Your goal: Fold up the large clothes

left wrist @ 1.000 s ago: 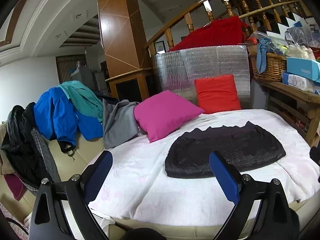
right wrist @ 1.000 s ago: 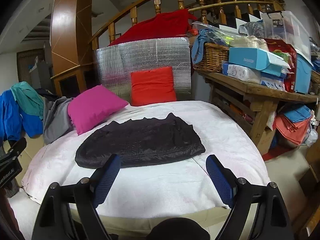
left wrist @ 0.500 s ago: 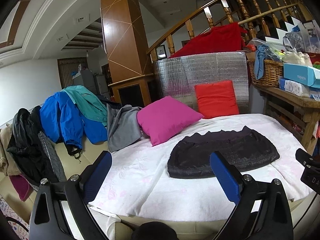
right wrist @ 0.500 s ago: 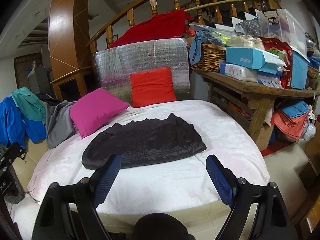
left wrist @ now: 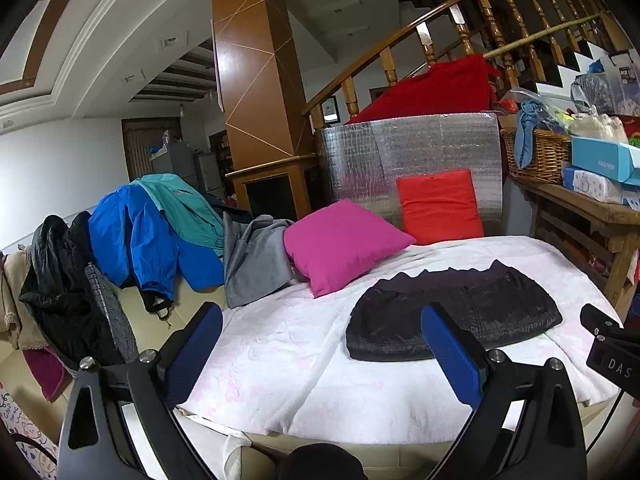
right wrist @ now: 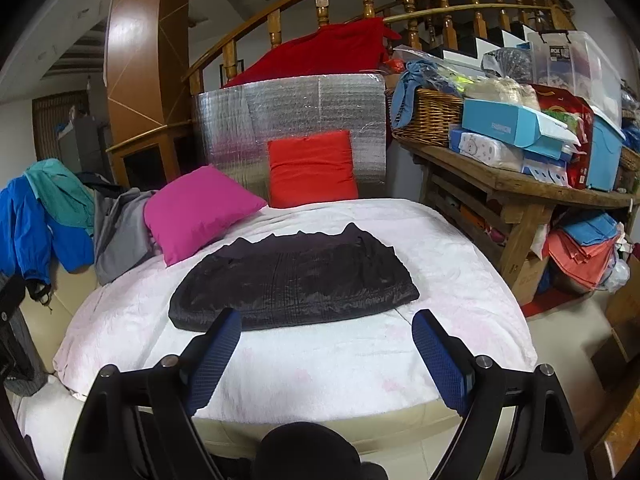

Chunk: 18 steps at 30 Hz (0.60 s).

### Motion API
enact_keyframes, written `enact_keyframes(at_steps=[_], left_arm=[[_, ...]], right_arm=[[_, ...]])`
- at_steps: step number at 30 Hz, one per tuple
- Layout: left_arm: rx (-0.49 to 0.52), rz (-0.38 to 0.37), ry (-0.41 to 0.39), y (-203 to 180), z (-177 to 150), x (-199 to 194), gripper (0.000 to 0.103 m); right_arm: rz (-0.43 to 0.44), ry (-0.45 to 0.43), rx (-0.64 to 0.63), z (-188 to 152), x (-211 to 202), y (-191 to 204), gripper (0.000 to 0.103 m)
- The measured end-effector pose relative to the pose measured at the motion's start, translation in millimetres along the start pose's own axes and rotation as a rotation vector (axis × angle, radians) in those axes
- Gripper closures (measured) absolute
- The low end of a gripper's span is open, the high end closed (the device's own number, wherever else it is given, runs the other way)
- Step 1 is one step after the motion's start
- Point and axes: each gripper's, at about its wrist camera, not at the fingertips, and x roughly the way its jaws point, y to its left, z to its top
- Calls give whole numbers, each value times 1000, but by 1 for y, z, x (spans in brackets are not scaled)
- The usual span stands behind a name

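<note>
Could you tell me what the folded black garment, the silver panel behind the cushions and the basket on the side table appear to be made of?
Folded black garment: probably quilted synthetic shell, given its slight sheen and stitched ribs. Silver panel: seemingly foil-faced bubble insulation, with a reflective gridded surface. Basket: woven wicker or rattan, its brown strands visible.

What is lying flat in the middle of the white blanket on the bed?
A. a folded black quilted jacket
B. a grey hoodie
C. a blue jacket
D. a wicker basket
A: the folded black quilted jacket lies flat on the white blanket, while the blue jacket and grey hoodie are draped off to the side and the wicker basket sits on the wooden shelf.
</note>
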Motion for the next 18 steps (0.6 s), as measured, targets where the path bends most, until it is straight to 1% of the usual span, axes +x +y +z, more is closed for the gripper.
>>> enact_keyframes(at_steps=[8,18], left_arm=[[-6,-14,-3,4,1,-2,3],[-11,-41,17,0,2,-2,3]], right_arm=[[-13,-8,-16,2,-6,1,13],[-22,-2,-24,-1,-8,2,13]])
